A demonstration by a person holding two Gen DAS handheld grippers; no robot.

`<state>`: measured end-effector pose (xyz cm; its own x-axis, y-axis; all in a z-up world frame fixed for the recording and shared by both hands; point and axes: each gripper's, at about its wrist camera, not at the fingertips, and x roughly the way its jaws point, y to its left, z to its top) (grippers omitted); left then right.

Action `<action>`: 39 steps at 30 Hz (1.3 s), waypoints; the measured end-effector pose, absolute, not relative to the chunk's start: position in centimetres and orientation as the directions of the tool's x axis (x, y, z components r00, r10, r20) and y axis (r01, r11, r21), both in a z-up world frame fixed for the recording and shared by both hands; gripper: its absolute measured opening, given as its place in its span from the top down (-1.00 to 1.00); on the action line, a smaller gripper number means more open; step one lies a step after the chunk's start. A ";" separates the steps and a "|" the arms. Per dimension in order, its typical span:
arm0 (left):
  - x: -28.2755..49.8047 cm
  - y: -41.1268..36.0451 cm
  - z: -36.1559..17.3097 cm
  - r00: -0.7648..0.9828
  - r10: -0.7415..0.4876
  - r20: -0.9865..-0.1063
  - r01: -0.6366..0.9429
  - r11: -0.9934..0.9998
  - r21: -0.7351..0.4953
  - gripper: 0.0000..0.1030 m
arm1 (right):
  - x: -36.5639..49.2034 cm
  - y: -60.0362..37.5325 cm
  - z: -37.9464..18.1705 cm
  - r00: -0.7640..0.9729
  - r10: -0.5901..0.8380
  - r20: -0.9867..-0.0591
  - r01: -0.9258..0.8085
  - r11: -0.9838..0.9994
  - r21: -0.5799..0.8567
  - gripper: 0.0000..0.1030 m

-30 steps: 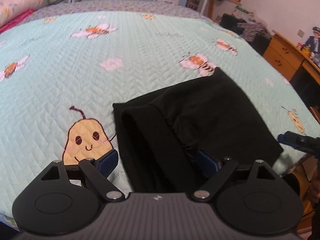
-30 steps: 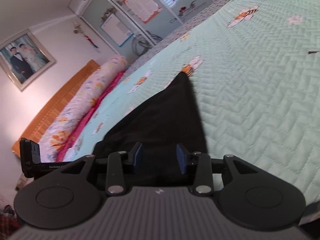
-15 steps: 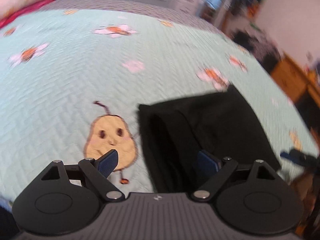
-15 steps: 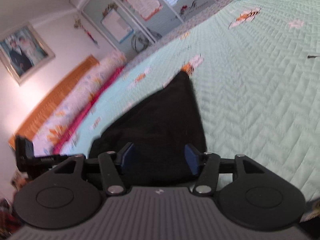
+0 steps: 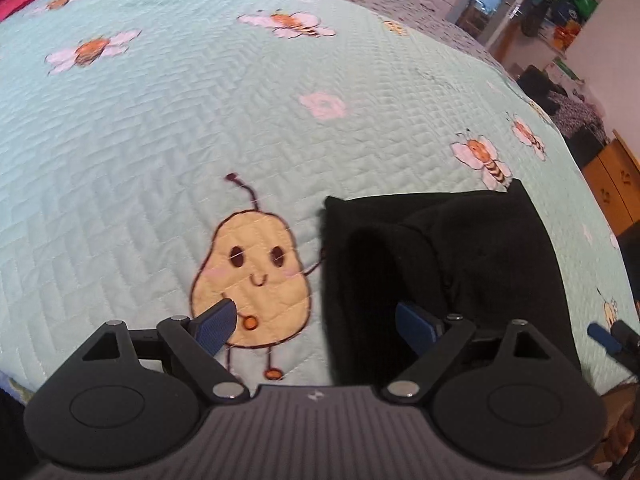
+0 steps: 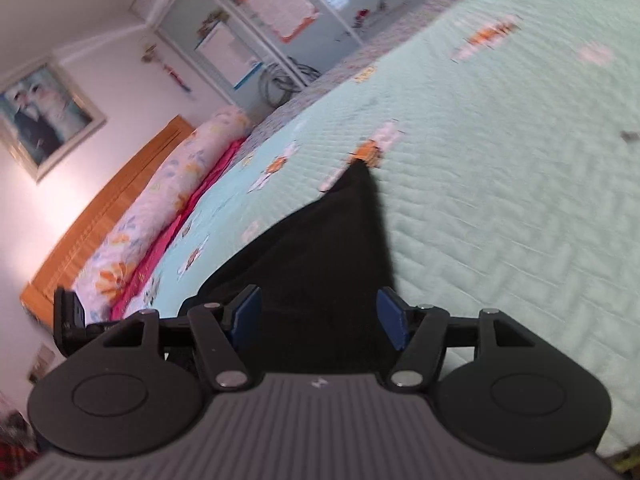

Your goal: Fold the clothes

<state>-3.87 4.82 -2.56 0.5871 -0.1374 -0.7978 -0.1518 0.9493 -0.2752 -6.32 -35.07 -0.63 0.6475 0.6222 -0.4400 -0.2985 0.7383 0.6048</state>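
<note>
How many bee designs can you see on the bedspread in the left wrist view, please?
6 bees: far left, top centre, beside the black garment's corner, two right, one back; others possibly hidden.

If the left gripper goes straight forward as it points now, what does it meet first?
Probably the left edge of the black garment, or the quilt beside it; the left gripper has open jaws straddling that edge. Depth is unclear.

A bed under a mint-green quilted bedspread point(image 5: 168, 120) printed with bees fills the room. An orange wooden headboard point(image 6: 108, 200) meets a pale wall bearing a framed photograph point(image 6: 44, 116). White glass-fronted wardrobes point(image 6: 280, 32) stand beyond.
</note>
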 end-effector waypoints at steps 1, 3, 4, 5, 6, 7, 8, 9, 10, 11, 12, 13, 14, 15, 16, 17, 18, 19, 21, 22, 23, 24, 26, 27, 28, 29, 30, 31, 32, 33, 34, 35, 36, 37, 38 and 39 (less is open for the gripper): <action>-3.8 4.4 -2.5 0.589 -0.108 -0.801 -0.152 0.959 -0.241 -0.74 | -6.3 -34.0 -0.1 0.648 0.607 -0.460 -0.314 0.763 0.565 -0.28; -3.7 3.6 -2.2 0.593 -0.049 -0.804 -0.151 0.974 -0.171 -0.74 | -6.1 -31.4 1.0 0.676 0.505 -0.536 -0.311 0.856 0.414 -0.31; -3.7 3.1 -2.1 0.594 -0.020 -0.804 -0.149 0.980 -0.134 -0.74 | -6.0 -30.1 1.5 0.694 0.439 -0.571 -0.304 0.897 0.321 -0.36; -3.7 2.5 -1.8 0.596 0.007 -0.803 -0.144 0.985 -0.098 -0.74 | -5.8 -28.7 1.9 0.711 0.370 -0.598 -0.289 0.929 0.231 -0.39; -3.7 2.0 -1.5 0.594 0.030 -0.804 -0.139 0.988 -0.066 -0.75 | -5.4 -27.8 2.2 0.713 0.336 -0.615 -0.280 0.941 0.189 -0.50; -3.6 1.5 -1.1 0.591 0.048 -0.805 -0.134 0.990 -0.039 -0.75 | -5.0 -26.9 2.4 0.708 0.318 -0.631 -0.275 0.947 0.168 -0.61; -3.5 1.0 -0.7 0.586 0.065 -0.808 -0.129 0.992 -0.014 -0.75 | -4.6 -26.1 2.7 0.703 0.299 -0.645 -0.270 0.952 0.147 -0.65; -3.4 0.5 -0.4 0.579 0.080 -0.811 -0.120 0.993 0.013 -0.75 | -4.2 -25.2 2.9 0.697 0.281 -0.660 -0.265 0.956 0.126 -0.66; -3.2 -0.1 0.0 0.573 0.096 -0.814 -0.107 0.993 0.041 -0.75 | -3.7 -24.5 3.1 0.679 0.272 -0.682 -0.264 0.957 0.118 -0.66; -3.0 -0.6 0.3 0.566 0.111 -0.817 -0.095 0.993 0.070 -0.75 | -3.2 -23.7 3.3 0.655 0.268 -0.707 -0.265 0.957 0.117 -0.66; -2.9 -1.1 0.6 0.565 0.131 -0.815 -0.083 0.991 0.102 -0.75 | -2.7 -23.0 3.4 0.634 0.255 -0.730 -0.267 0.958 0.103 -0.66; -2.9 -1.6 0.7 0.568 0.154 -0.808 -0.071 0.988 0.138 -0.76 | -2.4 -22.3 3.5 0.621 0.231 -0.749 -0.272 0.960 0.070 -0.67; -2.8 -2.1 0.6 0.566 0.180 -0.804 -0.059 0.982 0.178 -0.76 | -2.2 -21.6 3.5 0.610 0.204 -0.766 -0.279 0.960 0.033 -0.67; -2.8 -2.6 0.4 0.561 0.207 -0.802 -0.047 0.975 0.219 -0.76 | -2.0 -20.9 3.4 0.606 0.175 -0.776 -0.292 0.956 -0.011 -0.67; -2.8 -3.1 0.2 0.557 0.228 -0.798 -0.030 0.966 0.255 -0.76 | -2.0 -20.3 3.3 0.603 0.160 -0.781 -0.307 0.951 -0.041 -0.67; -2.9 -3.5 0.0 0.556 0.243 -0.795 -0.010 0.958 0.286 -0.76 | -1.9 -19.9 3.2 0.600 0.152 -0.785 -0.322 0.945 -0.064 -0.67; -3.0 -3.8 -0.1 0.557 0.256 -0.790 0.002 0.951 0.309 -0.76 | -1.9 -19.5 3.0 0.598 0.143 -0.789 -0.337 0.937 -0.086 -0.67; -3.0 -4.0 -0.1 0.559 0.262 -0.787 0.005 0.947 0.320 -0.76 | -1.8 -19.3 3.0 0.589 0.146 -0.795 -0.345 0.935 -0.084 -0.67; -2.9 -3.9 0.0 0.552 0.253 -0.795 0.012 0.951 0.310 -0.76 | -1.8 -19.4 3.0 0.572 0.170 -0.803 -0.350 0.935 -0.051 -0.67; -2.8 -3.8 0.1 0.547 0.246 -0.800 0.011 0.954 0.301 -0.76 | -1.8 -19.5 3.1 0.569 0.179 -0.803 -0.350 0.936 -0.039 -0.67; -2.6 -3.6 0.1 0.541 0.239 -0.806 0.007 0.957 0.289 -0.76 | -1.8 -19.5 3.2 0.567 0.182 -0.803 -0.348 0.937 -0.034 -0.67; -2.5 -3.6 0.1 0.534 0.234 -0.812 0.004 0.960 0.279 -0.76 | -1.9 -19.5 3.4 0.567 0.182 -0.803 -0.347 0.937 -0.032 -0.67; -2.4 -3.5 0.1 0.523 0.225 -0.822 -0.002 0.965 0.263 -0.76 | -2.0 -19.4 3.6 0.568 0.183 -0.803 -0.348 0.937 -0.032 -0.67; -2.4 -3.5 0.2 0.521 0.221 -0.825 -0.004 0.967 0.256 -0.76 | -2.0 -19.4 3.6 0.565 0.184 -0.804 -0.349 0.937 -0.030 -0.67; -2.3 -3.4 0.2 0.518 0.216 -0.827 -0.006 0.968 0.249 -0.76 | -1.9 -19.3 3.6 0.560 0.187 -0.807 -0.350 0.936 -0.026 -0.67; -2.3 -3.4 0.2 0.516 0.212 -0.830 -0.008 0.970 0.243 -0.76 | -1.8 -19.3 3.6 0.557 0.191 -0.808 -0.352 0.936 -0.021 -0.67; -2.3 -3.3 0.2 0.514 0.208 -0.832 -0.010 0.972 0.237 -0.76 | -1.8 -19.3 3.5 0.554 0.194 -0.810 -0.353 0.936 -0.017 -0.67; -2.3 -3.3 0.3 0.512 0.206 -0.834 -0.011 0.972 0.233 -0.76 | -1.9 -19.2 3.5 0.552 0.195 -0.810 -0.354 0.935 -0.016 -0.67; -2.3 -3.3 0.3 0.513 0.205 -0.834 -0.011 0.973 0.232 -0.76 | -1.9 -19.1 3.5 0.552 0.195 -0.811 -0.355 0.935 -0.017 -0.67; -2.4 -3.3 0.4 0.513 0.204 -0.834 -0.011 0.973 0.232 -0.76 | -1.9 -19.1 3.5 0.551 0.196 -0.811 -0.355 0.935 -0.016 -0.67; -2.4 -3.4 0.5 0.514 0.204 -0.833 -0.010 0.973 0.232 -0.76 | -1.9 -19.0 3.4 0.549 0.196 -0.812 -0.355 0.935 -0.014 -0.67; -2.5 -3.4 0.7 0.517 0.203 -0.832 -0.008 0.973 0.233 -0.76 | -1.9 -19.1 3.5 0.547 0.200 -0.813 -0.356 0.934 -0.010 -0.67; -2.6 -3.5 0.9 0.522 0.203 -0.828 -0.006 0.972 0.235 -0.76 | -1.9 -19.1 3.5 0.547 0.203 -0.812 -0.357 0.934 -0.007 -0.67; -2.7 -3.6 1.2 0.528 0.200 -0.825 -0.004 0.973 0.233 -0.76 | -1.9 -19.2 3.6 0.548 0.205 -0.811 -0.356 0.934 -0.005 -0.67; -2.8 -3.6 1.6 0.534 0.194 -0.823 -0.004 0.974 0.227 -0.76 | -2.0 -19.3 3.7 0.550 0.210 -0.808 -0.355 0.935 0.001 -0.67; -2.9 -3.6 1.9 0.539 0.189 -0.821 -0.003 0.975 0.222 -0.76 | -2.0 -19.4 3.9 0.553 0.217 -0.805 -0.353 0.935 0.010 -0.67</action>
<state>-2.92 -3.60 1.94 0.5392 0.1886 -0.8208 -0.0028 0.9750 0.2222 -2.03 -19.37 3.90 0.5525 0.2168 -0.8048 -0.3532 0.9355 0.0095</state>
